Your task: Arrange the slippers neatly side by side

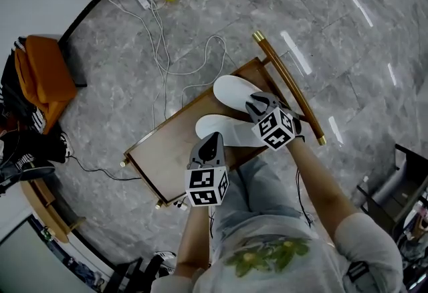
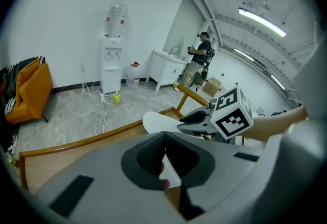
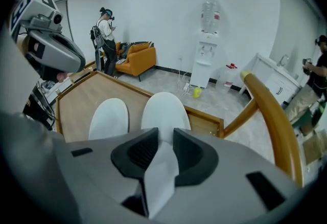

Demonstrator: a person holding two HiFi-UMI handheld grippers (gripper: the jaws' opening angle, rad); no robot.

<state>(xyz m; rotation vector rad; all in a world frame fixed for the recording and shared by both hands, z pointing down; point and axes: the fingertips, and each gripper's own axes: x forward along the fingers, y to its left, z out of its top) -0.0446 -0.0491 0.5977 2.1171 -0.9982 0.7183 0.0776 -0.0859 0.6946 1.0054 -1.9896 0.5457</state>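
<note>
Two soft white slippers with rounded toes lie just beside each other on a brown wooden counter (image 1: pixel 160 154), along its curved golden rail (image 1: pixel 289 81). The left tool (image 1: pixel 212 140) is clamped on the near slipper (image 1: pixel 227 130). The right tool (image 1: pixel 257 106) pinches thin white fabric of the far slipper (image 1: pixel 233 89). White cables (image 1: pixel 159 37) trail over the grey marble floor (image 1: pixel 221 4). One orange armchair (image 1: pixel 43 71) stands well apart.

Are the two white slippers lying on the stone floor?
No, the far slipper and the near slipper both rest on the raised wooden platform.
</note>
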